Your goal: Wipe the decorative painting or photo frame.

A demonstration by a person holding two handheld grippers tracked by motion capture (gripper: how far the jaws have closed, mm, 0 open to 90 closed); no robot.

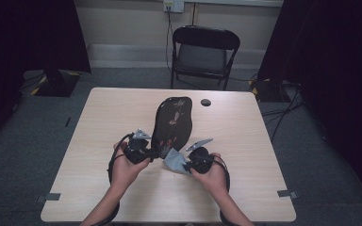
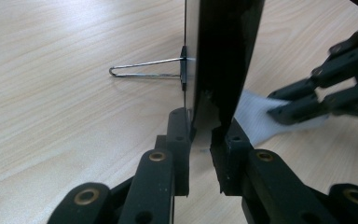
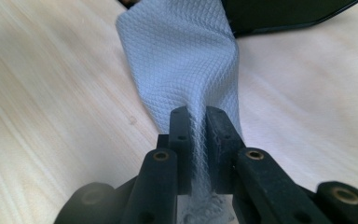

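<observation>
A black oval panel (image 1: 172,120) with a flower pattern lies on the wooden table (image 1: 99,132). My left gripper (image 1: 156,151) is shut on the panel's near edge. In the left gripper view the panel (image 2: 223,51) stands edge-on between the jaws of my left gripper (image 2: 204,128), and a thin wire stand (image 2: 144,69) sticks out from its back. My right gripper (image 1: 184,164) is shut on a grey textured cloth (image 1: 173,160) just right of the panel's near end. In the right gripper view the cloth (image 3: 182,60) runs up from my right gripper (image 3: 196,121) toward the panel (image 3: 284,11).
A small black round item (image 1: 206,102) lies on the table near the far edge, right of the panel. A black folding chair (image 1: 205,52) stands behind the table. Dark curtains hang on both sides.
</observation>
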